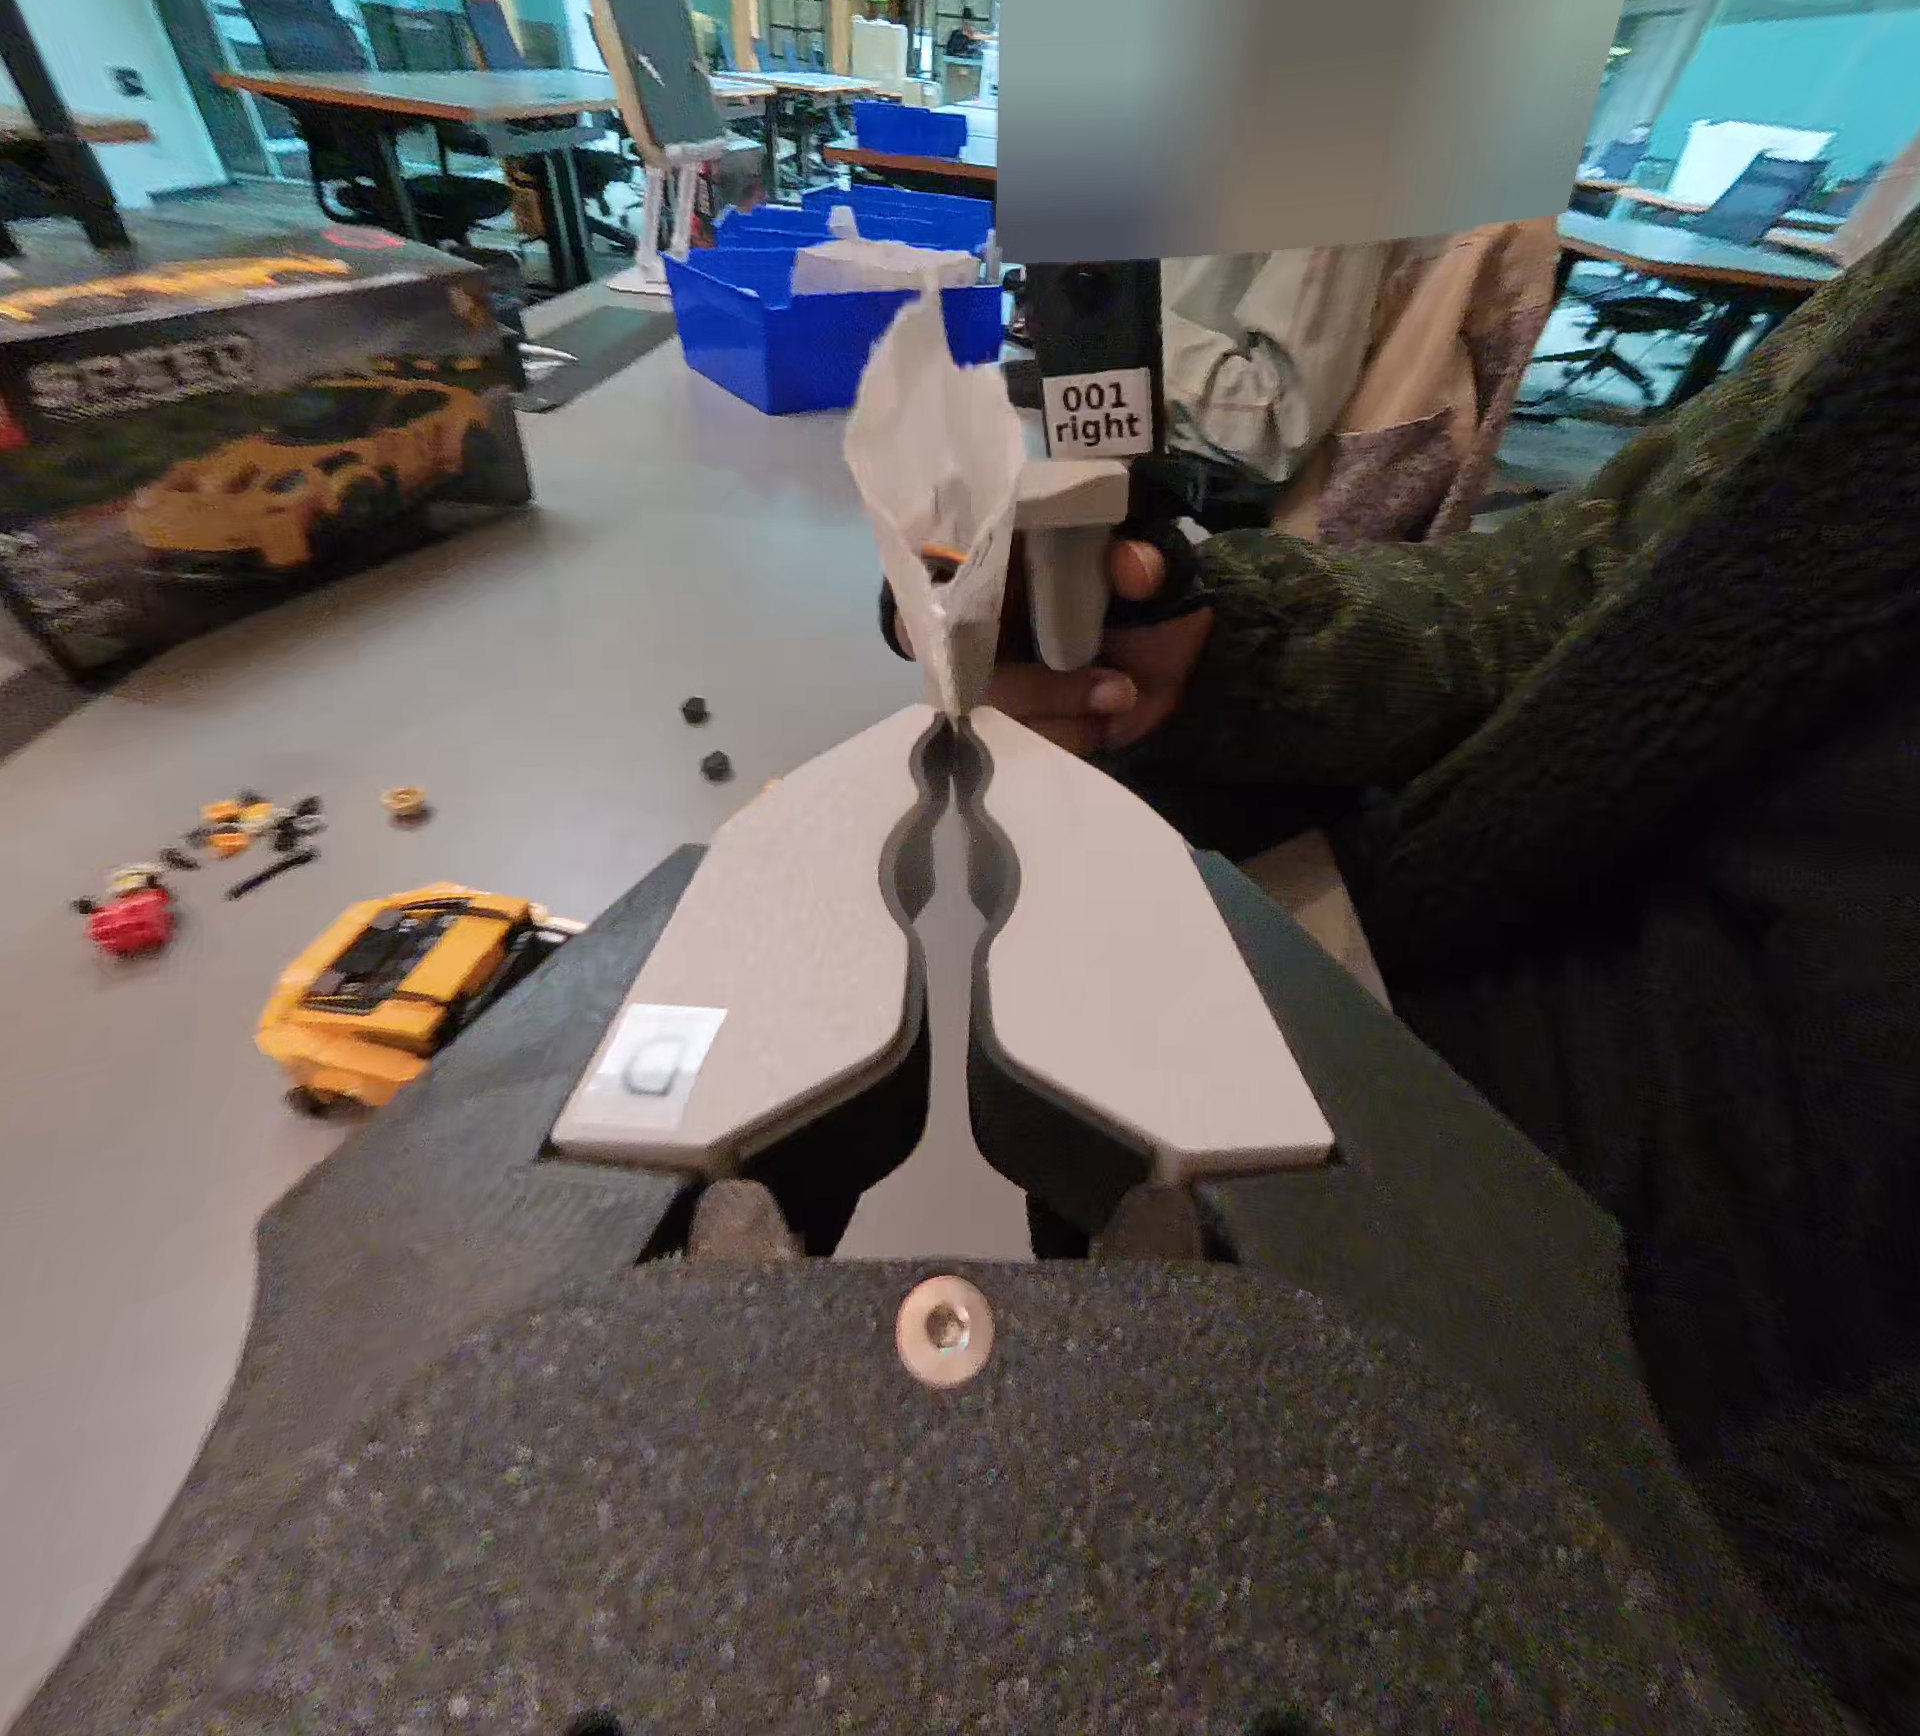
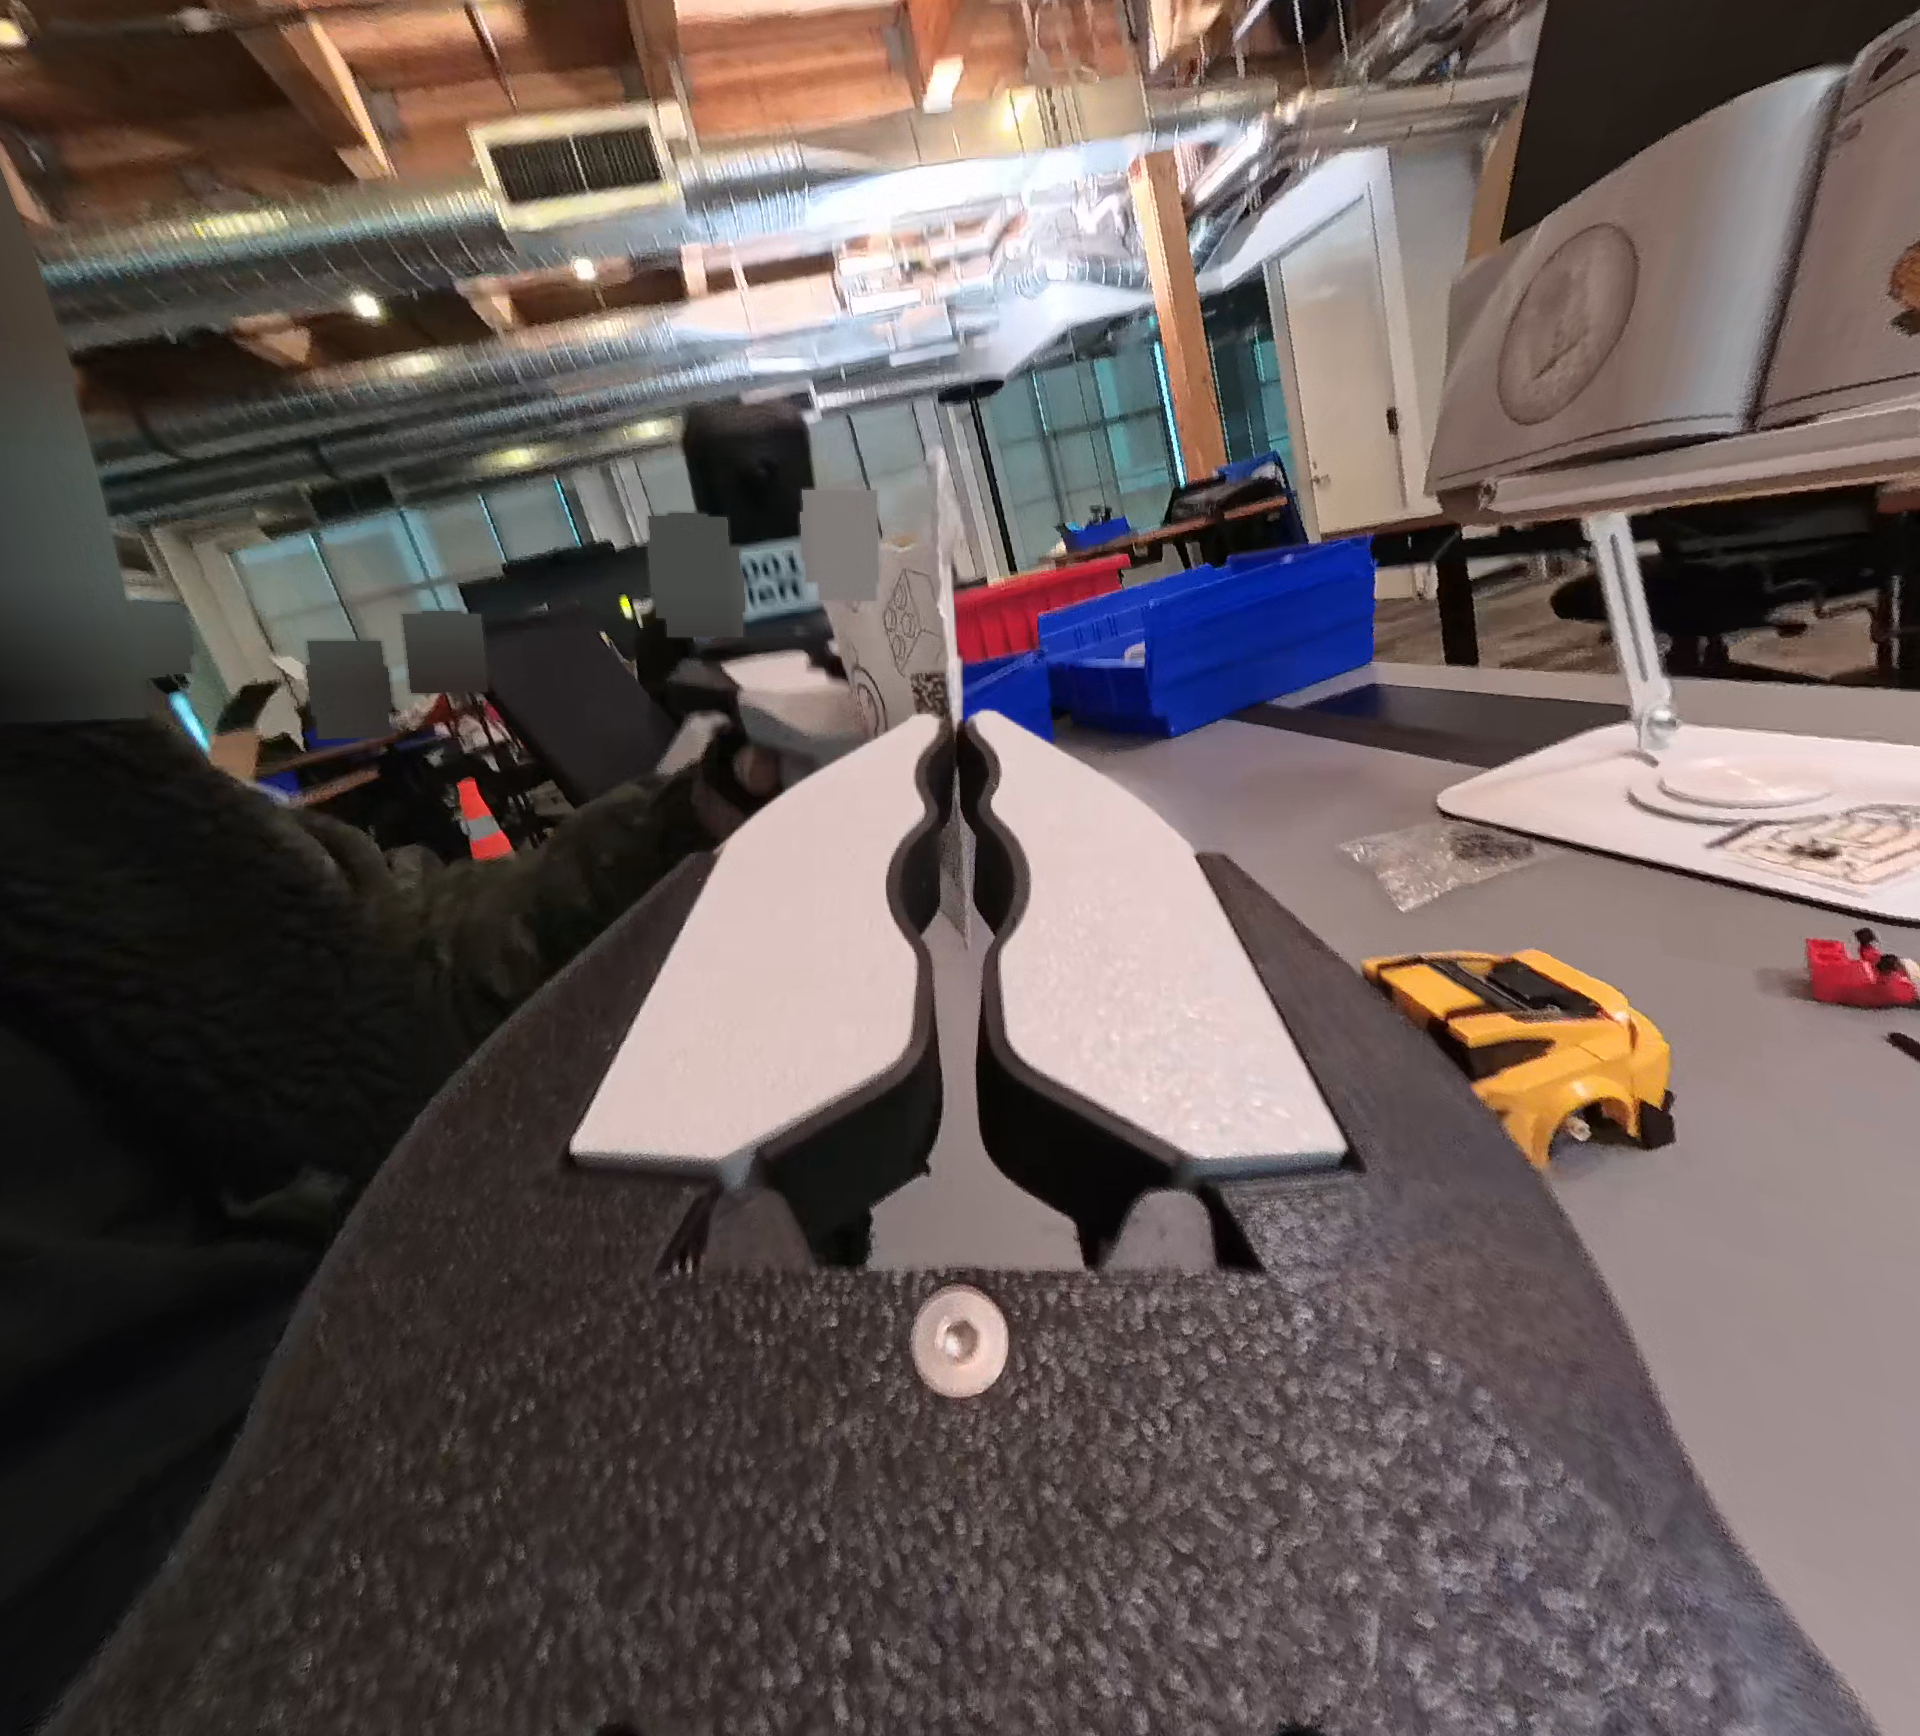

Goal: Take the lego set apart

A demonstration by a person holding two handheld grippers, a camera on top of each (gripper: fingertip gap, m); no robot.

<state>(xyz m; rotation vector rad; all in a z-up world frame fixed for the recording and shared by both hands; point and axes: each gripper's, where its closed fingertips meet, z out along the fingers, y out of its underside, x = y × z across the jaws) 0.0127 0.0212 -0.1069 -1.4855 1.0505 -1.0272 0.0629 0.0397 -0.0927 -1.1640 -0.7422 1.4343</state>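
Note:
A white paper bag (image 1: 935,460) hangs in the air between both grippers, with something orange showing inside it. My left gripper (image 1: 951,722) is shut on the bag's lower corner. My right gripper (image 2: 954,751) is shut on the same bag (image 2: 899,637), and the paper runs down between its pads. The right gripper's grey body (image 1: 1070,564), held by a hand, shows behind the bag in the left wrist view. The yellow lego car (image 1: 400,980) sits on the grey table (image 1: 644,564), apart from both grippers. It also shows in the right wrist view (image 2: 1527,1032).
Loose small lego pieces (image 1: 249,829), a red piece (image 1: 130,923) and two black bits (image 1: 715,764) lie near the car. The set's box (image 1: 249,439) stands at the left. Blue bins (image 2: 1216,637), a white stand base (image 2: 1704,803) and a clear plastic bag (image 2: 1434,855) are on the table. The tips of one gripper are about 6 cm away from the tips of the other.

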